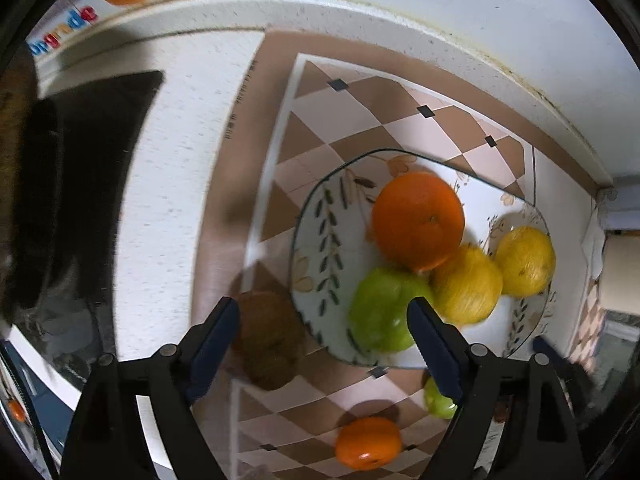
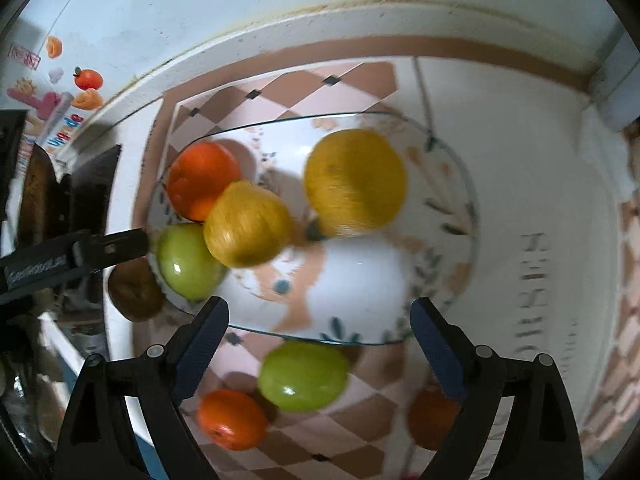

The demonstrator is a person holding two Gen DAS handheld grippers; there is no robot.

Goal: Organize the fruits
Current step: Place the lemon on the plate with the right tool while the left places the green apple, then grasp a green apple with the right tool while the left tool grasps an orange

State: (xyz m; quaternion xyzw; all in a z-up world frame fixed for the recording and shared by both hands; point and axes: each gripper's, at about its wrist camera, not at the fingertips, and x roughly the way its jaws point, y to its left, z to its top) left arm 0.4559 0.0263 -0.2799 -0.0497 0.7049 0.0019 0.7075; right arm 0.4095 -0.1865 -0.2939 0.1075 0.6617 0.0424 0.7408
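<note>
Left wrist view: left gripper (image 1: 322, 312) hangs low in the frame, jaws spread wide, nothing between them. Ahead, right of centre, a glass plate (image 1: 316, 240) with a leaf pattern sits on a checkered mat (image 1: 320, 128). On the plate: an orange (image 1: 418, 220), two lemons, one (image 1: 466, 284) touching the orange and the other (image 1: 526, 260) at the plate's right edge, and a green apple (image 1: 384, 314) at the near rim, partly behind the right finger. Off the plate, on the mat: a brown kiwi (image 1: 270, 338) just left of the rim, a second orange (image 1: 368, 442) at lower centre, a second green apple (image 1: 438, 402) half hidden by the finger.

Right wrist view: right gripper (image 2: 318, 312) also gapes wide, empty, over the plate's near rim. Below the rim, a third orange fruit (image 2: 432, 420) lies at lower right, shadowed behind the finger. The left gripper's finger reaches in from the left edge towards the plate. Motion blur throughout.
</note>
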